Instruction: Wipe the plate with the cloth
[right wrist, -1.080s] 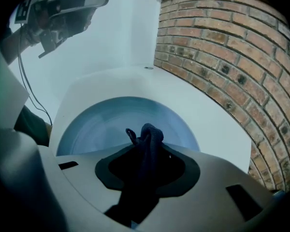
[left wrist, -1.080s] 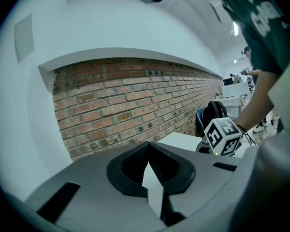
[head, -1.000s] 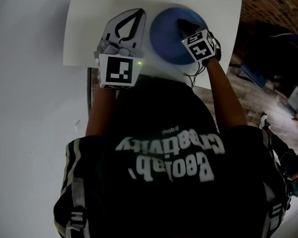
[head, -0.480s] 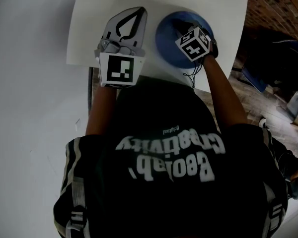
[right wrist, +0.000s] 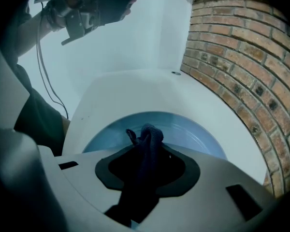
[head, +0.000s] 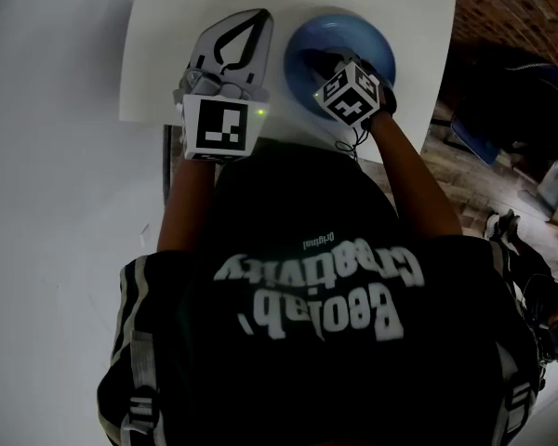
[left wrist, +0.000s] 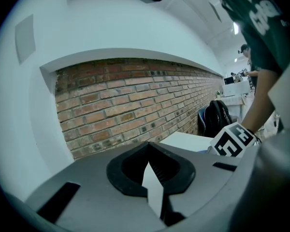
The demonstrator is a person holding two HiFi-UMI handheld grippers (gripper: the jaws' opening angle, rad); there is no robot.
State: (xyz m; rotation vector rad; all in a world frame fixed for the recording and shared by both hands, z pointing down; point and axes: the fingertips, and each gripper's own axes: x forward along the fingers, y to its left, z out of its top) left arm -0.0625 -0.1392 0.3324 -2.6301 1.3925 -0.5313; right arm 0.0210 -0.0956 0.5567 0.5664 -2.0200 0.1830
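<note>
Grip of right gripper [right wrist: 146, 151] closed tight on cloth [right wrist: 147, 137], dark blue, bunched into a rumpled wad and poking out past the tips. Held low over the inside of plate [right wrist: 191, 129]; hard to tell whether actually touching. From the head view, reaching in from the plate's near rim toward its middle, with marker cube [head: 353, 94] tilted above the near rim. Plate round and shallow, pale glossy blue with a raised rim, holding nothing but the wad of cloth. Set on white table [head: 167, 54], in its right half and close to the near edge.

Left gripper [head: 246, 35] lying on the table just beside the plate's left side, apart from it. Tips drawn together to a point, nothing caught between them, only a sliver of white table showing through the loop behind the tips in the left gripper view.

Beyond the table, brick wall [left wrist: 135, 95], and further along it a dark backpack [left wrist: 216, 117] against the bricks
</note>
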